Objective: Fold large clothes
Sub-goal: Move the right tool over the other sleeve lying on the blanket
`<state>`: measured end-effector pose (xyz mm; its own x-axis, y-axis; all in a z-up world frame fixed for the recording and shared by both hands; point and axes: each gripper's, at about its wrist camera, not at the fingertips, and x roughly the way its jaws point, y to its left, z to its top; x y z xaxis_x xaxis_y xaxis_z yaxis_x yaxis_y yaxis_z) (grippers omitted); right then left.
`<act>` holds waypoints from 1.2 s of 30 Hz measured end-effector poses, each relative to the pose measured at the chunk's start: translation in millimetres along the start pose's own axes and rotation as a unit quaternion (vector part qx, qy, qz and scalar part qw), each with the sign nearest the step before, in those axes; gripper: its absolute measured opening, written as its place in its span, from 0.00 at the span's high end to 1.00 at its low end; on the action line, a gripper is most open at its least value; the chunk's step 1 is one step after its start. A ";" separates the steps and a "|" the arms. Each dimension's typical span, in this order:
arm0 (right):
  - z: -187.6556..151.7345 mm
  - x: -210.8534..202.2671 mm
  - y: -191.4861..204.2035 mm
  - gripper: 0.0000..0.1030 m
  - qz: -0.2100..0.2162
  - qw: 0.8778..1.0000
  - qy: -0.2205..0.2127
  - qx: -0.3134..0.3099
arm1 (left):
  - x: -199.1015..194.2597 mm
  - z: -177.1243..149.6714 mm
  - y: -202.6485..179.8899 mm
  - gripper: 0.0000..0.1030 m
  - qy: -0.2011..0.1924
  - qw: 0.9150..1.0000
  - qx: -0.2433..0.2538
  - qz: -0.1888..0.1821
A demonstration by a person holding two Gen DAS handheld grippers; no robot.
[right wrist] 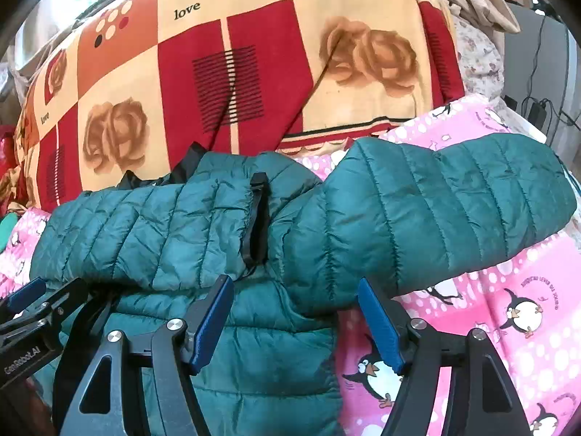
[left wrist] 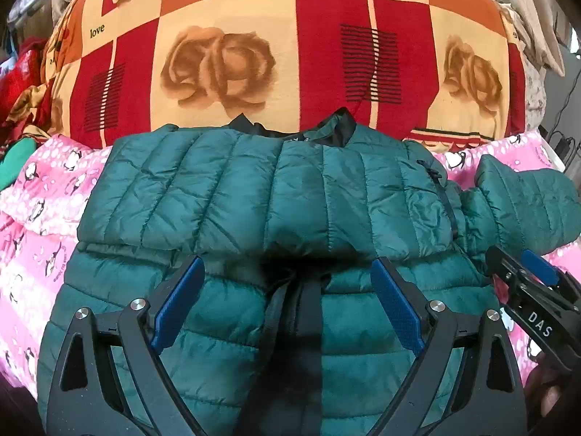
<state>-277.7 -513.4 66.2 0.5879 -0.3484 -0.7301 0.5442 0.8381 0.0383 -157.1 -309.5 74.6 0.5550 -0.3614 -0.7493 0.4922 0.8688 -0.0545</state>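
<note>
A teal quilted jacket [left wrist: 254, 196] is lying front-up on a pink penguin-print sheet [left wrist: 40, 196], filling the middle of the left wrist view, with its dark collar [left wrist: 341, 127] pointing toward twelve o'clock, where a big cushion with a red, orange and cream rose pattern [left wrist: 290, 54] is sitting just behind it. One sleeve is lying folded across the chest, running from about nine o'clock to three o'clock, and its lower edge is crossing just above the left gripper [left wrist: 287, 309]. That gripper is hovering over the jacket's dark central zipper [left wrist: 305, 327] with its blue-padded jaws standing wide apart and nothing caught between them. The other sleeve [right wrist: 454, 218] is stretching out flat toward three o'clock in the right wrist view, resting on the pink sheet, with its cuff end reaching the picture's right edge. The right gripper [right wrist: 294, 323] is hanging at six o'clock of that view, right where this sleeve is joining the body; its jaws are standing moderately wide, one blue pad [right wrist: 210, 323] over the teal body and the other over the sheet, and they are not pressing on any cloth. A zipped chest pocket with a black pull tab [right wrist: 258, 218] is showing at the centre of that view. Each gripper is also appearing at the edge of the other's view, at about four o'clock in the left one and eight o'clock in the right one.
</note>
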 end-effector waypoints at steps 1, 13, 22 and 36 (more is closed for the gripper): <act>0.3 -0.5 -0.9 0.33 0.001 1.000 0.000 0.001 | -0.1 0.2 -1.3 0.10 0.000 1.000 0.000 0.000; 0.9 0.7 -11.9 0.33 -0.008 1.000 0.001 0.011 | 4.6 0.7 -20.0 0.10 -0.001 1.000 0.011 0.005; 1.0 3.0 -21.5 0.32 -0.012 1.000 0.005 0.020 | 11.7 4.5 -26.3 0.10 0.001 1.000 0.010 0.003; 4.6 11.1 -34.5 0.32 -0.018 0.999 0.013 0.029 | 28.5 16.4 -53.1 0.10 0.002 0.999 0.034 -0.001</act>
<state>-287.2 -548.1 59.8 0.5516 -0.3666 -0.7492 0.5988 0.7993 0.0497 -156.4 -371.4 66.9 0.5515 -0.3626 -0.7512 0.5384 0.8426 -0.0114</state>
